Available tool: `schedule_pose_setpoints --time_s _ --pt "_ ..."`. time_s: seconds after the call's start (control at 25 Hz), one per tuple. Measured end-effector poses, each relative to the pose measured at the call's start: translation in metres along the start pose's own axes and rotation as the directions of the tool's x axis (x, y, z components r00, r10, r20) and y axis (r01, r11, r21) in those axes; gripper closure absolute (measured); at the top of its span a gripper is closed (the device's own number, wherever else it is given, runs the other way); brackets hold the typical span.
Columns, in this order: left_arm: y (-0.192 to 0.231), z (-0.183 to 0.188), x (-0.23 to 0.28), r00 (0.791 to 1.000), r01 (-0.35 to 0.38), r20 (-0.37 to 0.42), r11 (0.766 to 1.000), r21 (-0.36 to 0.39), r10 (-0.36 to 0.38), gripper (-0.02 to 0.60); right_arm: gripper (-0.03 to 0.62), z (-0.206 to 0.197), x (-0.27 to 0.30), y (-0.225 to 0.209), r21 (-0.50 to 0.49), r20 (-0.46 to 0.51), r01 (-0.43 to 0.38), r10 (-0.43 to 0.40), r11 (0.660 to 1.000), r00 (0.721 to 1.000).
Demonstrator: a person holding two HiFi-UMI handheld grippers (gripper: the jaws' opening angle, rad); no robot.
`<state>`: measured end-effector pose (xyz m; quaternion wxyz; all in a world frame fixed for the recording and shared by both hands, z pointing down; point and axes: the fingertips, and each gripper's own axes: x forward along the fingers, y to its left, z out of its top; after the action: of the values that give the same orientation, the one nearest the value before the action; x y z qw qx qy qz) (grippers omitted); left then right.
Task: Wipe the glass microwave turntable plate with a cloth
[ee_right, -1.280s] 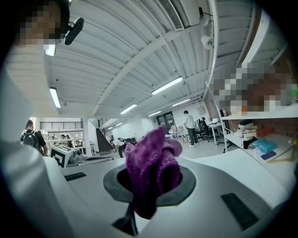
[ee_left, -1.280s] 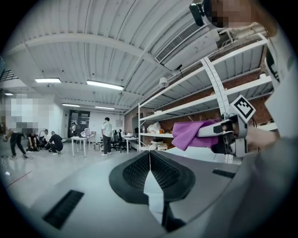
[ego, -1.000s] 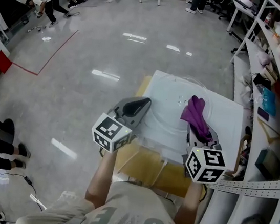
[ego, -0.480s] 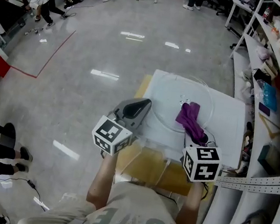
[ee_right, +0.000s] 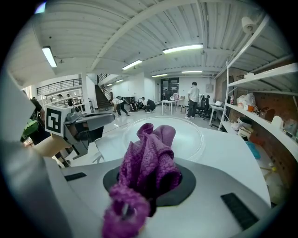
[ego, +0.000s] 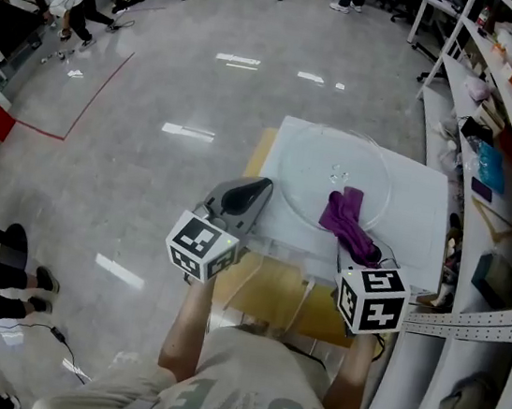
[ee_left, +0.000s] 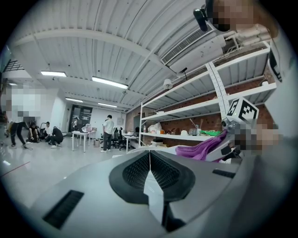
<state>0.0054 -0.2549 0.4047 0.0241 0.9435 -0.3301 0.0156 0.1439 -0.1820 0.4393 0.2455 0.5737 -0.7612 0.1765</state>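
Since a second ago we've drawn the cloth back to the near rim of the glass plate, flat on the desk. Our right gripper clamps the cloth for wiping; our left gripper, closed and empty, waits aside.

The head view looks steeply down from above onto the white table, centre frame. Each gripper view sits close behind its own jaws, facing outward; all three show the purple cloth.

L hand-held gripper jaws together, empty — R hand-held gripper tight on purple cloth, both out fwd
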Motion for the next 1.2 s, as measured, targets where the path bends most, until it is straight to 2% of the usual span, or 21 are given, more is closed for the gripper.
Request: schedule_pose_setpoints --time_s 0.36,0.6,0.76,0.88,1.0,1.12,1.2 --pt "-0.013 0.002 -0.011 1.000 -0.009 0.008 1.000 -0.004 0.009 0.578 0.546 -0.014 -0.013 0.003 0.026 -0.001 0.003 -0.003 1.000 1.000" --pt "-0.006 0.014 -0.009 1.000 -0.014 0.028 1.000 0.017 0.014 0.578 0.546 0.012 -0.030 -0.001 0.097 0.131 -0.032 0.019 0.995 0.991" --pt "0.007 0.029 0.002 0.999 0.004 0.053 0.999 0.031 -0.006 0.578 0.546 0.028 -0.038 -0.004 0.089 0.178 -0.020 0.004 0.996 0.984" --pt "0.013 0.018 0.019 0.997 0.074 -0.001 0.996 0.051 -0.074 0.578 0.546 0.036 -0.038 -0.003 0.074 0.189 -0.022 0.007 0.997 0.982" --pt "0.011 0.001 0.030 0.984 0.163 -0.077 0.986 0.022 -0.161 0.578 0.546 0.037 -0.035 -0.002 0.062 0.181 -0.023 0.011 0.998 0.983" --pt "0.008 -0.012 0.036 0.956 0.250 -0.154 0.968 -0.022 -0.250 0.577 0.546 0.038 -0.030 -0.004 0.059 0.169 -0.019 0.008 0.998 0.986" --pt "0.007 -0.029 0.041 0.930 0.281 -0.244 0.960 -0.007 -0.274 0.578 0.546 0.038 -0.027 -0.006 0.056 0.163 -0.016 0.007 0.998 0.987"
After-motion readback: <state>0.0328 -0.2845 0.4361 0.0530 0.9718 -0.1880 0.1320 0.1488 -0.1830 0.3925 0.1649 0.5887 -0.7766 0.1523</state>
